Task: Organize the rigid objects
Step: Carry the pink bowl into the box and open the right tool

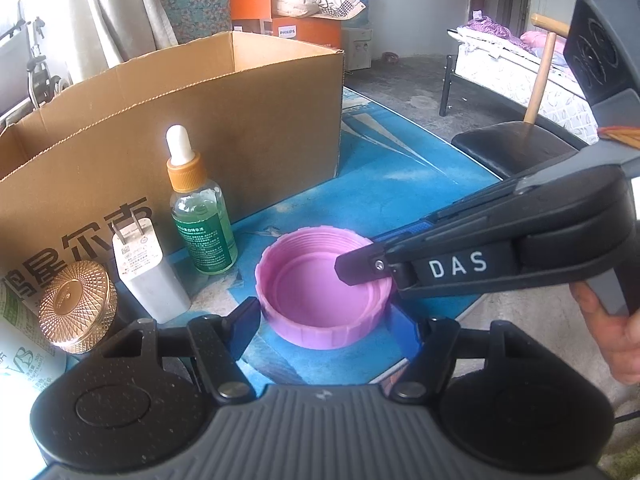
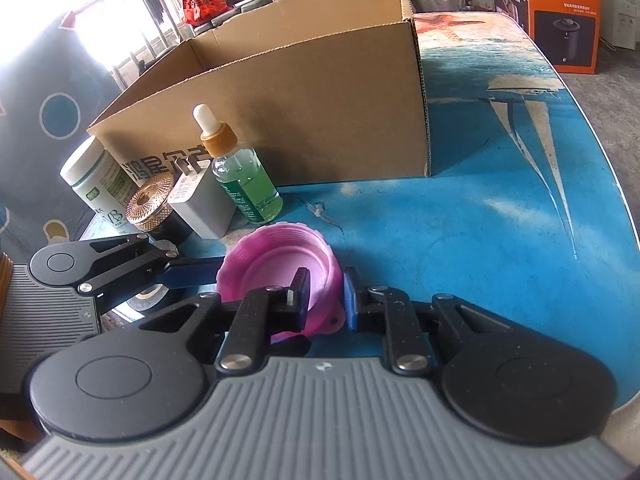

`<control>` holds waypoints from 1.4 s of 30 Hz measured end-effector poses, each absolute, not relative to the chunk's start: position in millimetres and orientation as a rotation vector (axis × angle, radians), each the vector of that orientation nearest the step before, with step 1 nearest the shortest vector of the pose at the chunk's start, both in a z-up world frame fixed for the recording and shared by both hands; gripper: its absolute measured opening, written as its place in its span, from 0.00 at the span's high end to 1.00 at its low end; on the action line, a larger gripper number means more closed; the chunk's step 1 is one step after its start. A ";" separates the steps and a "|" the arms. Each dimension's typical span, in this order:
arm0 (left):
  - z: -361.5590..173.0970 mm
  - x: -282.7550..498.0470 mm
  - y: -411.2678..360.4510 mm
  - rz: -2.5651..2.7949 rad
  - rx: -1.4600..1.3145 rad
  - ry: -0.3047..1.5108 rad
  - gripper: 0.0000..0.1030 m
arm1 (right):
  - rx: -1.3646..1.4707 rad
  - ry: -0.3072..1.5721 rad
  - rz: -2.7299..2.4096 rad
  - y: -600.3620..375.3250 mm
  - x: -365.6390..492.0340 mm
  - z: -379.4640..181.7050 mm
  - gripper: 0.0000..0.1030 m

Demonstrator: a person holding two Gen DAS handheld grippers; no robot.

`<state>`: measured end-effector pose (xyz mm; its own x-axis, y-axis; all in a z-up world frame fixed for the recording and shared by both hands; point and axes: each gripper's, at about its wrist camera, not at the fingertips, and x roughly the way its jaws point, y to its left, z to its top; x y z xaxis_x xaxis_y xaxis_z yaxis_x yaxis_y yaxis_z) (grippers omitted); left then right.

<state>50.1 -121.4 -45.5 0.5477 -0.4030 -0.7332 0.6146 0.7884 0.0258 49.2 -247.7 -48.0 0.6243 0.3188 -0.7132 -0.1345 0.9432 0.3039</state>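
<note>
I am pinching the right wall of the pink lid (image 2: 280, 268) with my right gripper (image 2: 326, 298), while my left gripper (image 1: 328, 330) is clamping its sides. It is lying mouth-up on the blue table (image 2: 480, 220), near the cardboard box (image 2: 320, 112); my fingers are hiding its near rim.

Light: daytime, bright | Glare: your right view goes white at the window (image 2: 48, 12) up left | Shadows: soft, dark patch on the cardboard box (image 2: 320, 112) front | Focus: sharp in the middle | Edges: you see lines bend, corners go dark
</note>
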 end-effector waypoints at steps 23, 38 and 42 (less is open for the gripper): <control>116.3 157.0 -56.2 -0.454 0.259 0.669 0.32 | 0.032 0.747 0.540 -193.1 186.6 139.2 0.82; 33.2 243.0 -11.3 -0.463 0.219 1.116 0.32 | 0.156 1.317 0.656 -147.1 308.1 18.2 0.82; 32.4 245.3 -11.0 -0.473 0.200 1.154 0.29 | 0.187 1.391 0.679 -141.7 319.5 1.2 0.82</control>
